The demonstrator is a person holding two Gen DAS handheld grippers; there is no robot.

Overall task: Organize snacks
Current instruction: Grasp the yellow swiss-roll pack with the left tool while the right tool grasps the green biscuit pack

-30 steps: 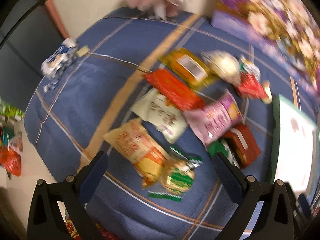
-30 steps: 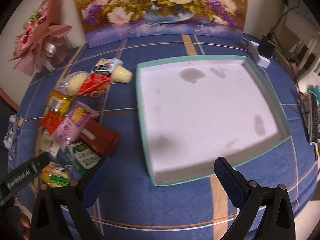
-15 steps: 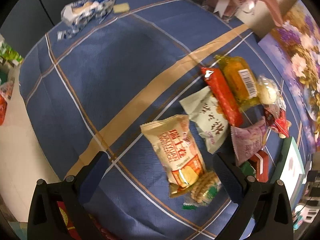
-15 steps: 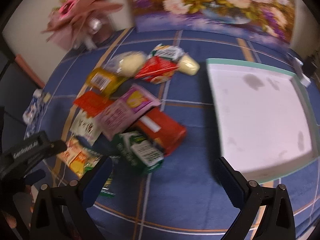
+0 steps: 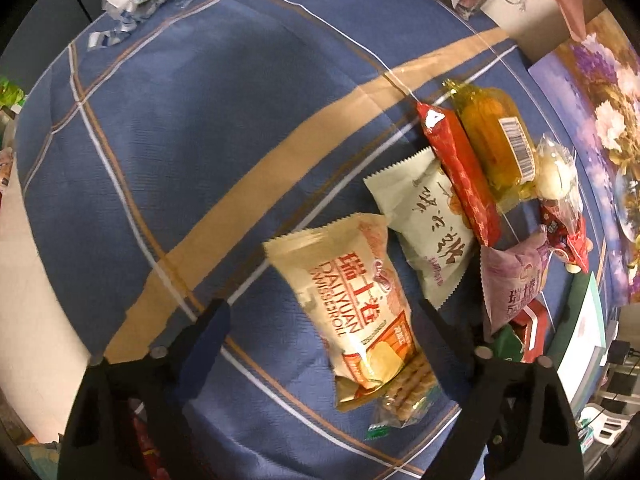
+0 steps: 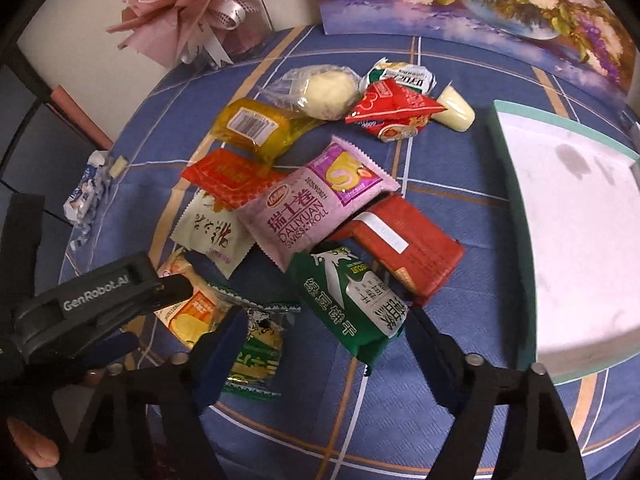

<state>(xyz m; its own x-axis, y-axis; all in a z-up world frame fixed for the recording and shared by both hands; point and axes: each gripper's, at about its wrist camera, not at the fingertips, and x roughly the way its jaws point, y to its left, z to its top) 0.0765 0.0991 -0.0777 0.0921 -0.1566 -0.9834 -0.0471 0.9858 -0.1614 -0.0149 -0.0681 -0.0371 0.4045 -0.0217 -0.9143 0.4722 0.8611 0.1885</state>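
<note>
No snack had reached the tray [image 6: 516,216] at inspection; its white floor was bare apart from stains. The whole lot lay in one heap on the blue tablecloth [image 5: 168,128], to the left of the tray in the right wrist view.

The left claw [image 5: 324,320] pointed down over the near end of the heap. Its jaws were closing, with the cream Swiss roll packet [image 5: 352,300] between them; the pads did not appear to press on it yet. A small clear biscuit packet [image 5: 404,396] lay just below that packet, partly under it.

The right claw [image 6: 324,332] hung over the green packet [image 6: 352,300], jaws likewise closing, no contact evident. The pink packet [image 6: 308,208] and red packet [image 6: 404,240] lay just beyond its tips.

Judgement: the task stood at its start, first pickups pending; every packet remained to be moved.
</note>
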